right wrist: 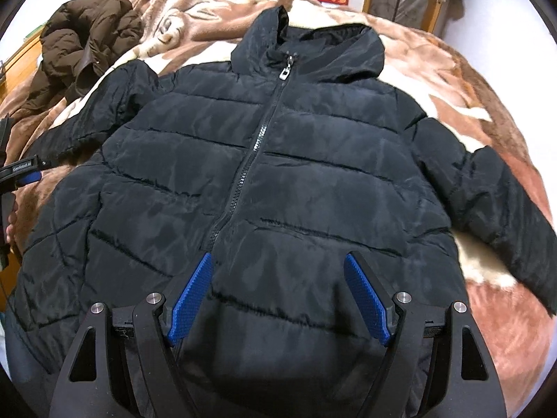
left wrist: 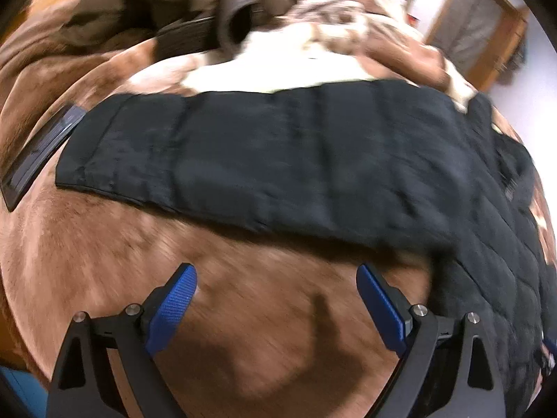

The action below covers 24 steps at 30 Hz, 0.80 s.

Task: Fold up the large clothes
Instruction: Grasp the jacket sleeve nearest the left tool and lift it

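A black puffy jacket [right wrist: 278,181] lies flat on a brown and cream blanket [right wrist: 452,80] that covers a bed. Its front faces up and it is zipped shut. The zipper [right wrist: 257,146] runs along its long line. In the right wrist view that line goes from the hem at 6 o'clock up to the hood [right wrist: 313,48] at 12 o'clock. One sleeve [right wrist: 504,202] sticks out toward 4 o'clock. The other sleeve [left wrist: 243,160] sticks out toward 9 o'clock.

In the left wrist view this second sleeve lies straight across the picture, from 9 o'clock to 3 o'clock. Its cuff end is at 9 o'clock. That view is blurry.

The right gripper [right wrist: 278,299] points steeply down over the bottom part of the jacket, near the zipper. Its blue pads [right wrist: 365,299] are spread apart and grab nothing.

The left gripper [left wrist: 276,310] also tilts down. It hangs over bare blanket just below the sleeve, toward 6 o'clock. Its jaws are wide apart with nothing between them.

A brown coat [right wrist: 87,41] sits in a heap on the blanket at 10 o'clock, well apart from the jacket. A flat dark thing [left wrist: 38,160] lies just beside the cuff at 9 o'clock.
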Each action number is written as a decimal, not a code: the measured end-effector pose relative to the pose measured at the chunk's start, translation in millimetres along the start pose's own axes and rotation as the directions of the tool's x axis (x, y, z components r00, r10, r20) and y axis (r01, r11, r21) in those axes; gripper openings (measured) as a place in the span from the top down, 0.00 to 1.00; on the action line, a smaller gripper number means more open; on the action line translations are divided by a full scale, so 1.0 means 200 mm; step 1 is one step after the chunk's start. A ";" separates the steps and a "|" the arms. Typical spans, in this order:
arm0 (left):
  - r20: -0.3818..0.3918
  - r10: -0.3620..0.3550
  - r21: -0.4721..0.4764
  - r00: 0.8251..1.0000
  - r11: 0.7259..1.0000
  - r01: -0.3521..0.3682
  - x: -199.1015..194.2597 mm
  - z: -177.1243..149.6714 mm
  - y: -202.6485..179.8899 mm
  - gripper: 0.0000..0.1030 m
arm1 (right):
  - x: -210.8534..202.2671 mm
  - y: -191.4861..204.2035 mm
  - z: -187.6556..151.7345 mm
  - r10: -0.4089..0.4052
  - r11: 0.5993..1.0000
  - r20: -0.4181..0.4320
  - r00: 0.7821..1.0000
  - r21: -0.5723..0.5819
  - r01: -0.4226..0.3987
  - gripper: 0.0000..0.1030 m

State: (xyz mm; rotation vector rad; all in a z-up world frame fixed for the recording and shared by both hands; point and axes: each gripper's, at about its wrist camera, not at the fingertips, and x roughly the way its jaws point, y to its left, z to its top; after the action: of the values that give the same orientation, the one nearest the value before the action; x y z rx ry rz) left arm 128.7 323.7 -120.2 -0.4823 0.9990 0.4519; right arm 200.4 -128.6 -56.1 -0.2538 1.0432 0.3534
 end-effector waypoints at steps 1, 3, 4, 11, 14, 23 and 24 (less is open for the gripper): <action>0.004 0.007 -0.023 1.000 1.000 -0.007 0.02 0.02 0.04 0.09 | 0.02 0.00 0.00 -0.001 1.000 -0.008 1.000 0.002 0.001 0.25; 0.013 0.011 -0.071 1.000 0.997 -0.010 0.07 0.06 0.11 0.09 | 0.05 -0.02 0.01 -0.005 1.000 -0.022 1.000 0.010 0.005 0.25; 0.020 0.008 -0.089 1.000 0.996 -0.007 0.09 0.08 0.14 0.09 | 0.07 -0.03 0.01 -0.010 1.000 -0.029 1.000 0.015 0.011 0.25; 0.052 0.037 -0.136 0.998 0.990 -0.030 0.22 0.21 0.22 0.13 | 0.15 -0.10 0.00 -0.056 0.998 -0.066 0.996 0.025 0.057 0.25; 0.062 0.065 -0.104 0.996 0.993 -0.059 0.24 0.23 0.18 0.33 | 0.15 -0.11 0.00 -0.056 0.998 -0.064 0.996 0.031 0.058 0.25; 0.150 0.022 0.019 0.988 1.000 -0.025 -0.08 0.34 -0.03 0.84 | 0.02 -0.15 -0.05 -0.057 0.997 -0.027 0.998 0.053 0.058 0.25; 0.170 0.011 0.033 0.985 0.999 -0.017 -0.14 0.35 -0.05 0.84 | 0.00 -0.15 -0.06 -0.058 0.997 -0.022 0.998 0.058 0.059 0.25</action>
State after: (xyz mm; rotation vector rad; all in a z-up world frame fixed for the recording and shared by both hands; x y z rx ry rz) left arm 168.7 351.0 -61.5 -0.3996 0.8449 0.4798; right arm 204.2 -160.7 -61.2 -0.2348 1.0619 0.2674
